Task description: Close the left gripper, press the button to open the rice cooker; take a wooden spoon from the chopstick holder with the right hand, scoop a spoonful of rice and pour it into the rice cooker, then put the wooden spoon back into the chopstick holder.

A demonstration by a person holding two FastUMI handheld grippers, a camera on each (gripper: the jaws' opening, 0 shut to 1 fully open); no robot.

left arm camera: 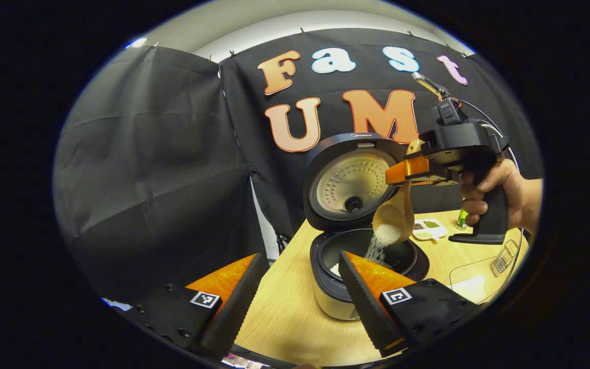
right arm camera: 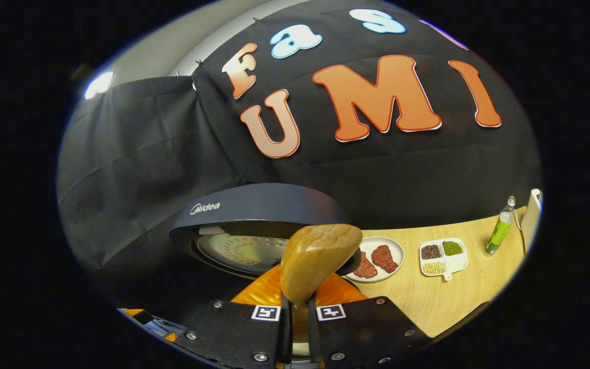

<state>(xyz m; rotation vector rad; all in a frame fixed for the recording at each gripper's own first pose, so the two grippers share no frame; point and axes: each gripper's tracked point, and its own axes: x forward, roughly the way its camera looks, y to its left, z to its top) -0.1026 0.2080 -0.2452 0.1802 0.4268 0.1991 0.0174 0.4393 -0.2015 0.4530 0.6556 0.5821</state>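
The left claw [left arm camera: 295,287] has its two fingers [left arm camera: 233,302] spread wide apart with nothing between them, pointing forward and slightly downward. In the left gripper view the right claw [left arm camera: 402,171] hangs higher and farther off, turned toward the left, carried by a hand [left arm camera: 489,197] wrapped around its pistol grip, fingers curled about the front of the handle. In the right gripper view the right claw's [right arm camera: 299,307] fingers stand almost together, pressing from both sides on the wooden spoon [right arm camera: 315,259].
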